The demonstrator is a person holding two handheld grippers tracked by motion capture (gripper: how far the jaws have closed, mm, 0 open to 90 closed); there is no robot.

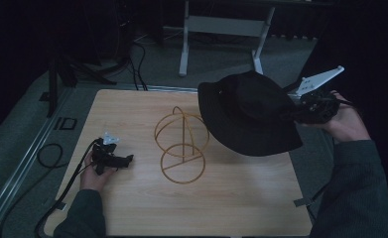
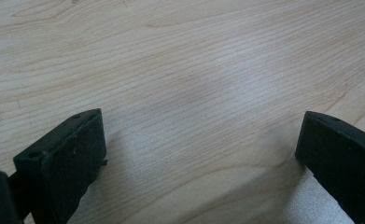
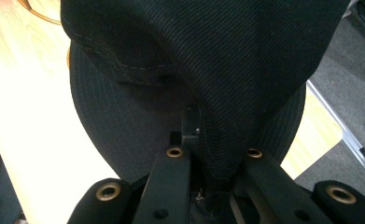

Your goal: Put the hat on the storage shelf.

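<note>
A black hat (image 1: 248,111) is held pinched in the right gripper (image 1: 300,111), apparently just right of the wire stand (image 1: 181,144); the left gripper (image 1: 113,157) is rested open.

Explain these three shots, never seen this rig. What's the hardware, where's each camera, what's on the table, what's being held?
No robot here: a person holds a two-jaw gripper in each hand and works at a wooden table.

The high view comes from a fixed camera above the person's side, looking forward and down. The other two cameras ride on the grippers and look along their black jaws.

On the table stands a gold wire stand, made of hoops.

The right gripper is shut on a black hat, pinching its fabric and holding it lifted beside the stand; the right gripper view shows the cloth bunched between the jaws.

The left gripper rests low at the table's left, jaws wide open over bare wood, holding nothing.
</note>
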